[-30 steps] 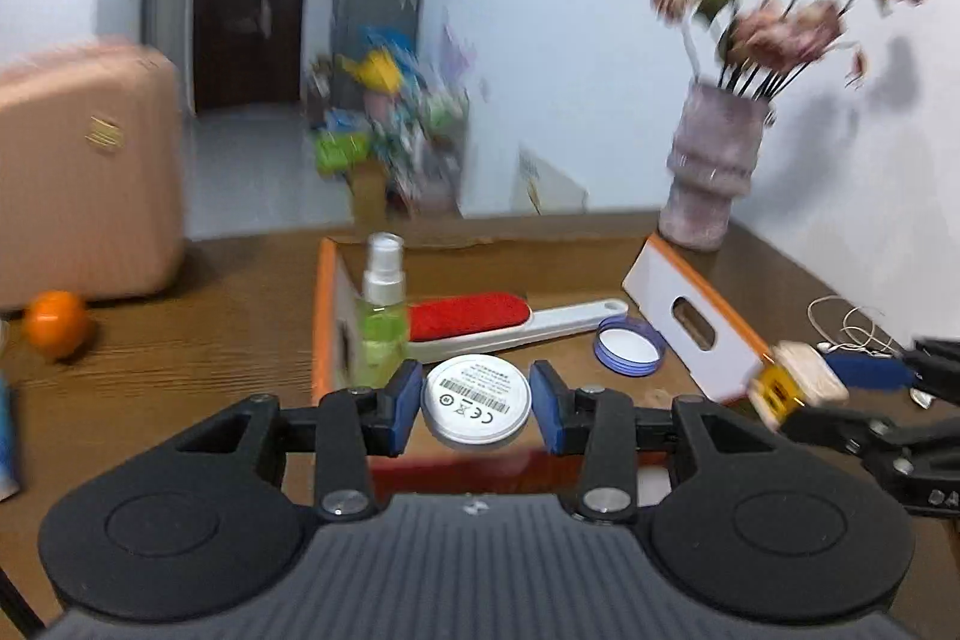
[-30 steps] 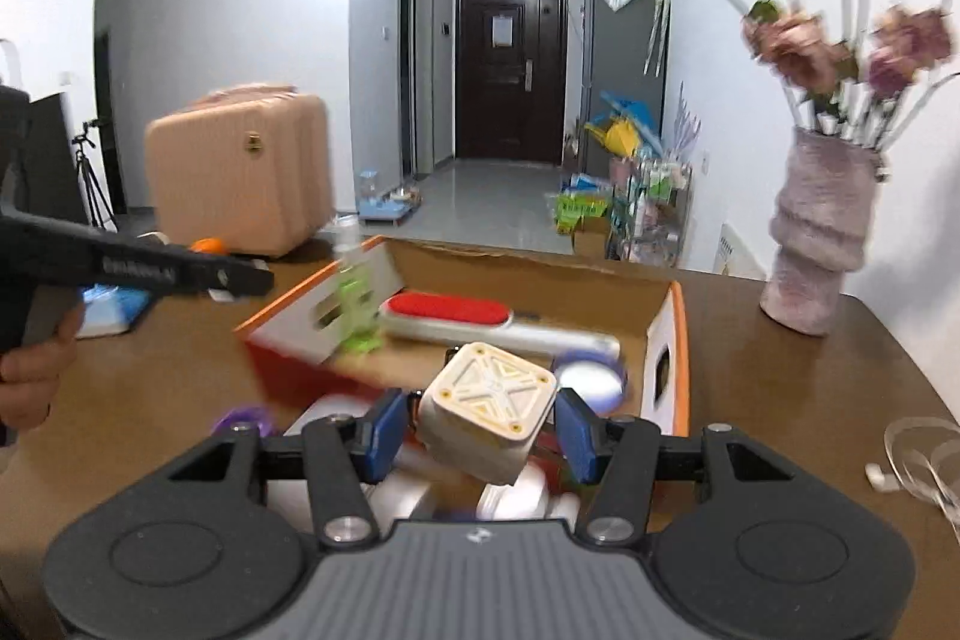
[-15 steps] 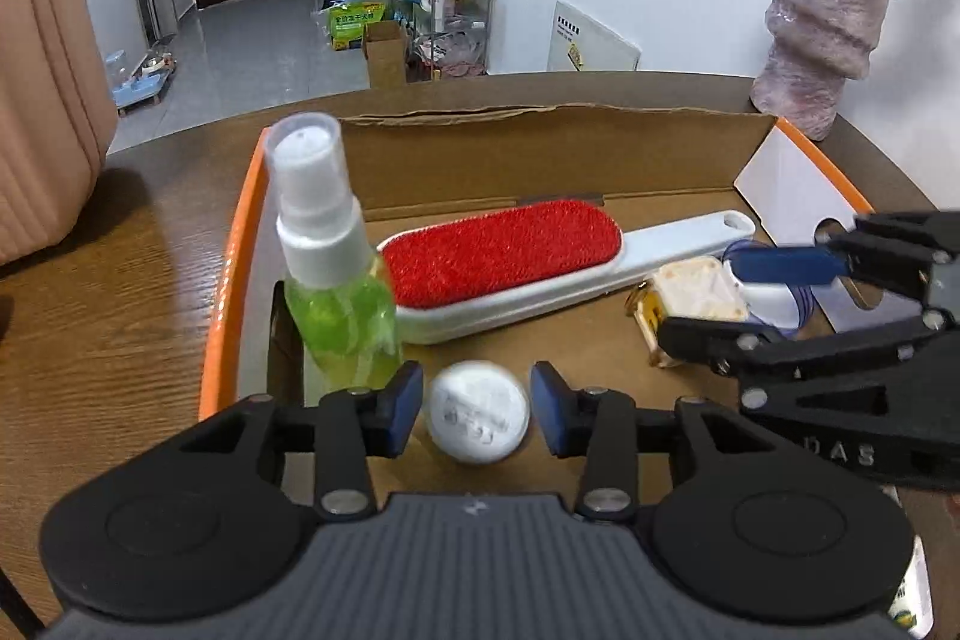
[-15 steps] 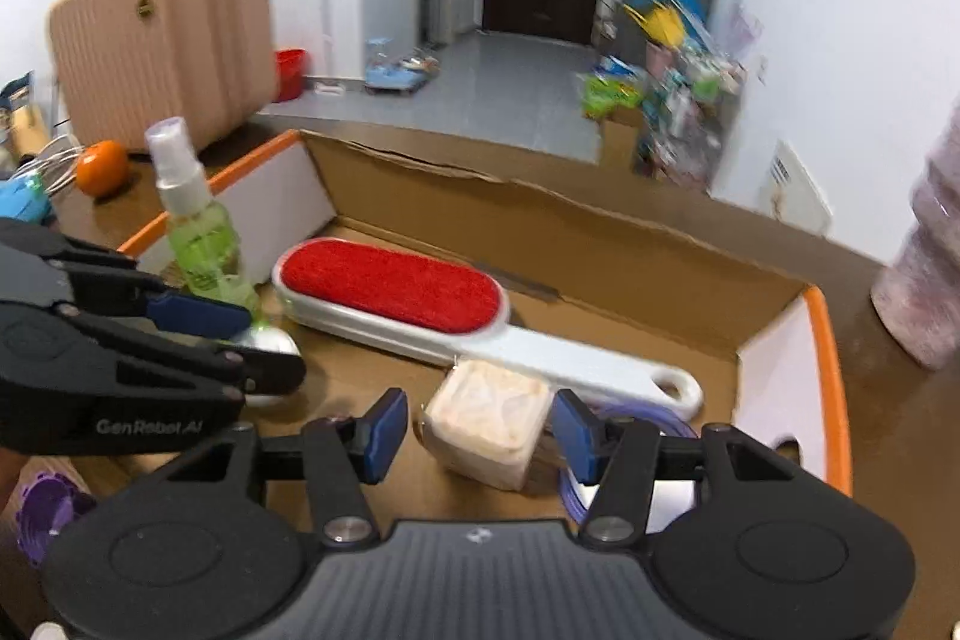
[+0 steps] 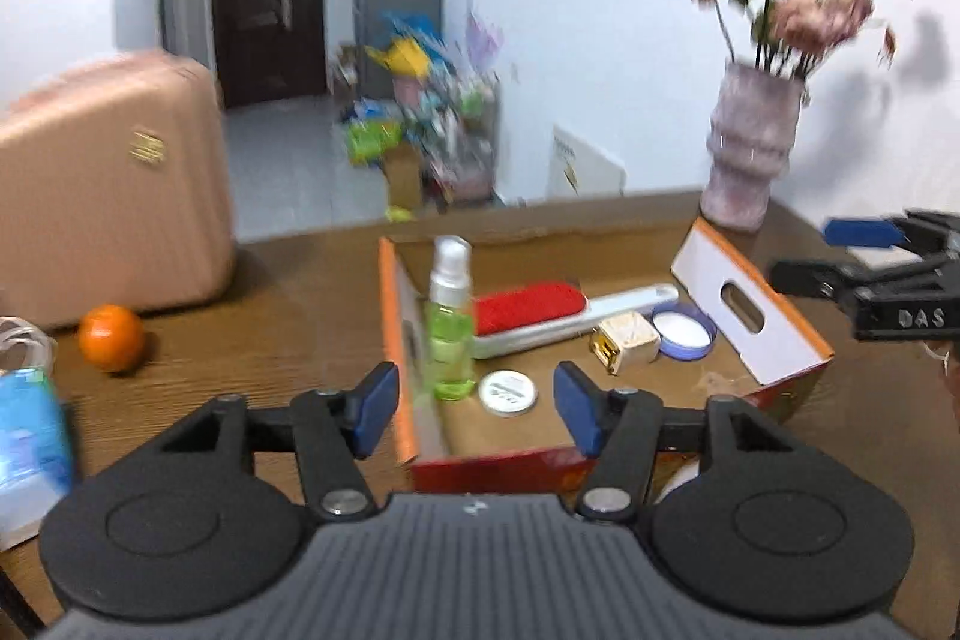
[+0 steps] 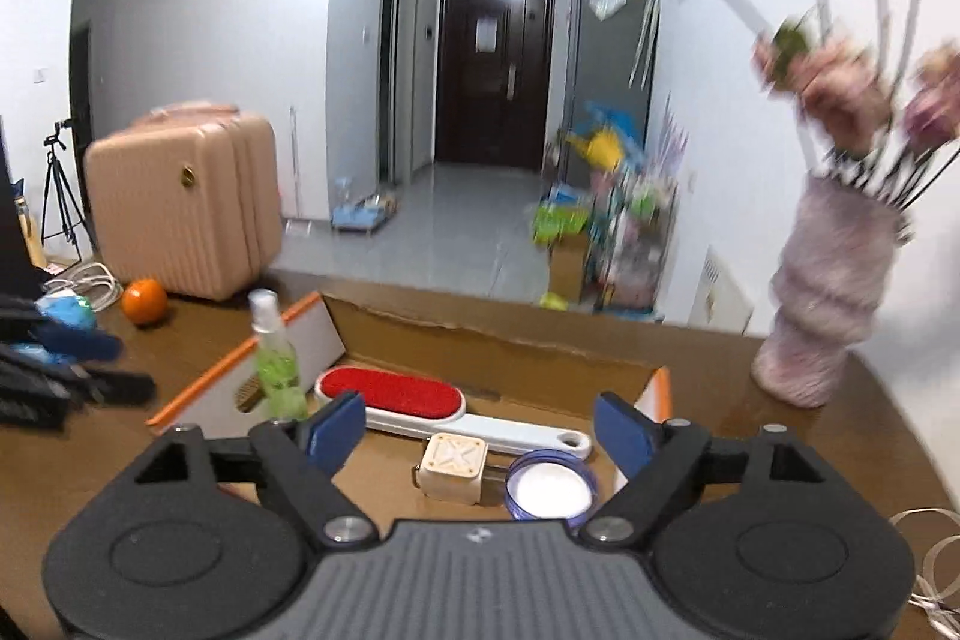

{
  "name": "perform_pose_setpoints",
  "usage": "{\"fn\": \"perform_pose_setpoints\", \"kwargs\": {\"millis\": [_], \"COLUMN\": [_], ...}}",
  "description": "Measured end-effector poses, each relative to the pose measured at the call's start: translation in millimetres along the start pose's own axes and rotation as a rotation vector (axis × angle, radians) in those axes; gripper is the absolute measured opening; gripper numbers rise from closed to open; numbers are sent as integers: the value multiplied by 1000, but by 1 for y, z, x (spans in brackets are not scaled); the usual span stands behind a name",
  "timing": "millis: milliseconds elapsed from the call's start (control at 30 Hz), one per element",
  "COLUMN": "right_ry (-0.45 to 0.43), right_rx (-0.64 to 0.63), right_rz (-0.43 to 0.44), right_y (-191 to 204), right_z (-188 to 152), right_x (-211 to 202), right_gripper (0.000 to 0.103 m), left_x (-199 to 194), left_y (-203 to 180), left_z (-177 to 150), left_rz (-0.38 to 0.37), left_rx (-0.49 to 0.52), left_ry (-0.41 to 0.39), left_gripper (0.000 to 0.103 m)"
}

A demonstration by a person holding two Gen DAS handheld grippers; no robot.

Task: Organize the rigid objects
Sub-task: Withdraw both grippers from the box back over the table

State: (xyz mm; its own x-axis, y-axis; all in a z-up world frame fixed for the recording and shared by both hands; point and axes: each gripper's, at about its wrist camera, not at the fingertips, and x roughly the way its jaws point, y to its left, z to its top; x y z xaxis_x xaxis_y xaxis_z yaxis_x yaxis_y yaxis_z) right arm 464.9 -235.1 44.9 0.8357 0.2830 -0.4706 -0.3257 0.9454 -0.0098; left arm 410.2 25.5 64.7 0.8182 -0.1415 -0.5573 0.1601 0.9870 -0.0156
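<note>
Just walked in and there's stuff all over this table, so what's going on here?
A person with a gripper in each hand is packing small items into the cardboard box. Both the left gripper and the right gripper are empty, jaws opening, above the box's near side. In the box lie a white round disc, a cream cube charger, a green spray bottle, a red lint brush and a blue-rimmed lid. An orange sits outside on the table.

Your left wrist view looks down from the near left at the cardboard box (image 5: 756,316), your right from the near right, and both share the box and hallway door (image 6: 492,70) beyond.
</note>
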Motion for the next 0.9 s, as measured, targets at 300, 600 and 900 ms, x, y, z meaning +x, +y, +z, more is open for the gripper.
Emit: {"fn": "perform_pose_setpoints", "kwargs": {"millis": [300,600,900], "right_ry": [-186,-267,-224], "right_rx": [-11,18,16], "right_rz": [-31,-37,-32], "right_y": [44,96,123], "right_z": [-44,-126,-169], "right_x": [-141,-229,-260], "right_gripper": [90,90,90], "left_x": [-134,-222,-257], "left_y": [-14,-51,-62], "left_z": [-75,-165,-208], "left_rz": [81,131,120], "left_rx": [-33,27,0], "left_ry": [-167,-282,-298], "left_gripper": [71,81,84]}}
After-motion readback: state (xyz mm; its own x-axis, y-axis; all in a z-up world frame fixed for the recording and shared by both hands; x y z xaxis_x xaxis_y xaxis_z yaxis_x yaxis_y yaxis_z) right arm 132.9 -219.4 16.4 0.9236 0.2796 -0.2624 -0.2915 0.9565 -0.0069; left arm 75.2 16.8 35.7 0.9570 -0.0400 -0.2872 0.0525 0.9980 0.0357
